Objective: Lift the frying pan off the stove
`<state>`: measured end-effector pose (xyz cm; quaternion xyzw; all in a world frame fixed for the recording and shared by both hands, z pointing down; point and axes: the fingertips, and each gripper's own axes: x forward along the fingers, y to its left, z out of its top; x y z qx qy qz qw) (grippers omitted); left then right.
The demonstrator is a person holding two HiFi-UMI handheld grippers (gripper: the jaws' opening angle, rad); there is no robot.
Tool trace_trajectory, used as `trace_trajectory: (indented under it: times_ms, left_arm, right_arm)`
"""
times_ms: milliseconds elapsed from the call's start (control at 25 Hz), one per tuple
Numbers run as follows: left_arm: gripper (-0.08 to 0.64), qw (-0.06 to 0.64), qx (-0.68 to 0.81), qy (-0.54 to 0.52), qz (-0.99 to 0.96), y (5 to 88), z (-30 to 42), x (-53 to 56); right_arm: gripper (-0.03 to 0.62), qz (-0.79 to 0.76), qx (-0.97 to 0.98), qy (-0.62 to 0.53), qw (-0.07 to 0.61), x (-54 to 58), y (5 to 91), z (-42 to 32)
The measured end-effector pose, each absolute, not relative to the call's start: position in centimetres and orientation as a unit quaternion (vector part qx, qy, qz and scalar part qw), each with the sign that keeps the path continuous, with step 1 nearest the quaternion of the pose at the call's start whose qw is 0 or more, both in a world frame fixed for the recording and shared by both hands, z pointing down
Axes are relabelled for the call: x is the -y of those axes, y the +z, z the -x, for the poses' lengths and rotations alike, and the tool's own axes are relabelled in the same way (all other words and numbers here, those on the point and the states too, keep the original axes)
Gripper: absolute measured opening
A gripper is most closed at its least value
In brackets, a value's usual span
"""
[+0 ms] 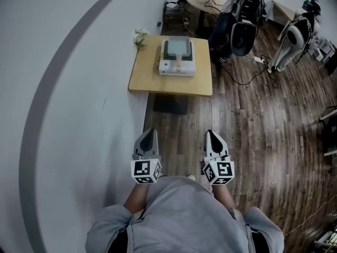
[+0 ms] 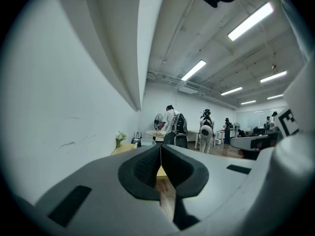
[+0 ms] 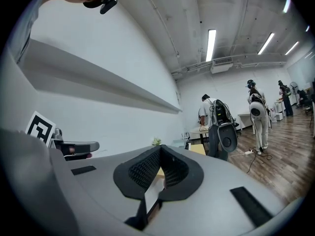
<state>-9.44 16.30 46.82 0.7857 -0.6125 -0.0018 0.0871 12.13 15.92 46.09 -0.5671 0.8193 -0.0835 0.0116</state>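
Sitting on the white stove (image 1: pixel 177 67) in the middle of the worktop (image 1: pixel 143 77), the grey frying pan (image 1: pixel 177 47) had nothing touching it. Both tools hung well short of the worktop's near edge, over the wooden floor (image 1: pixel 247 130) and close in front of the person (image 1: pixel 184 215). The left claw (image 1: pixel 149 135) had its jaws pressed together with nothing between them, and the right claw (image 1: pixel 212 136) was just the same, closed and empty. Both were aimed toward the worktop. A small bunch of pale flowers (image 1: pixel 139 36) stood at the worktop's far corner by the wall (image 1: pixel 79 88), just beside the stove.
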Motion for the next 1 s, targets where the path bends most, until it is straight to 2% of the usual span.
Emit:
trace_trajectory:
  times_ms: [1000]
  left_arm:
    - [0.003, 0.087, 0.608, 0.015, -0.789, 46.9, 0.0, -17.6]
  right_arm:
    - [-0.002, 0.554, -0.826, -0.107, 0.022, -16.9, 47.6, -20.6]
